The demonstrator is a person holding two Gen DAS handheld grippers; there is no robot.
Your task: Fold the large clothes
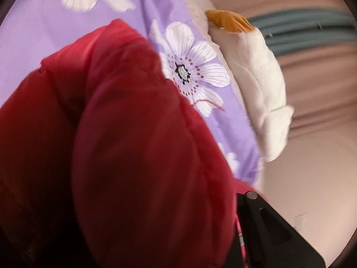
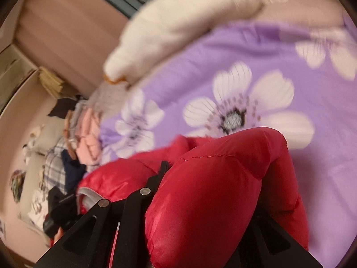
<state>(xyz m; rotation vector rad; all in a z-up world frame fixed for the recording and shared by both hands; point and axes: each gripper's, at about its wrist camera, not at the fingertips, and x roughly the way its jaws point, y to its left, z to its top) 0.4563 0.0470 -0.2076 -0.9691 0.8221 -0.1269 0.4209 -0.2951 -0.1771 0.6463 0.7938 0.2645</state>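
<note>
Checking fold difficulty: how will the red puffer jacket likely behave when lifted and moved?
The red puffer jacket probably drapes floppily: it bulges in soft lobes around the right tongs. Its glossy shell looks slippery. The puffy quilting suggests it is light and may spring back from folds.

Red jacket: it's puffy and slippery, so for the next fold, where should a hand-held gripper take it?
Grip the red jacket at a stitched seam, where the padding thins, coming from the near edge over the purple sheet. The bulging panels would likely slip.
</note>
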